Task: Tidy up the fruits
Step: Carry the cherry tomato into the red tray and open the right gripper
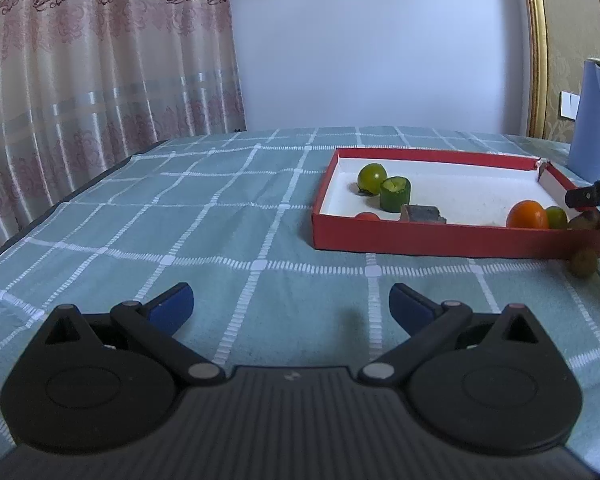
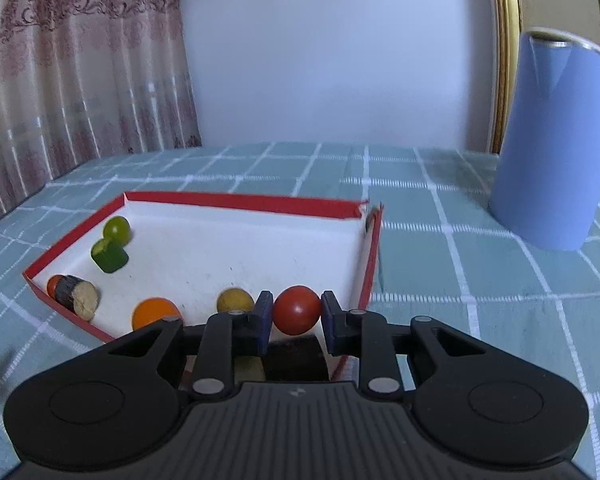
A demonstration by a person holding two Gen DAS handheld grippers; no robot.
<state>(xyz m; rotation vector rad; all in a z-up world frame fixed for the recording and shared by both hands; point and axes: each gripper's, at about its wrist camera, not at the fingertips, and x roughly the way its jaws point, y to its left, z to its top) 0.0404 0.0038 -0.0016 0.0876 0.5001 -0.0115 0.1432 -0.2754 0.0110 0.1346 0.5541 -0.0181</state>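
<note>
A pale bluish wall [image 1: 372, 44] rises behind the counter [image 1: 204, 216], which wears a teal checked cloth. Patterned pink curtains [image 1: 100, 60] hang left; a gilt frame [image 1: 538, 48], possibly a mirror's, stands right.

"DA" on right gripper [image 1: 594, 195]

Left claw [image 1: 291, 304]: spread wide over bare checked counter [image 1: 220, 220], nothing between its pads.
Ahead right: red box [image 1: 432, 240] wall bars a low pass.
Box middle: white floor free between the fruit clusters.
Far right: blue jug [image 2: 552, 140] stands beside the box.
</note>
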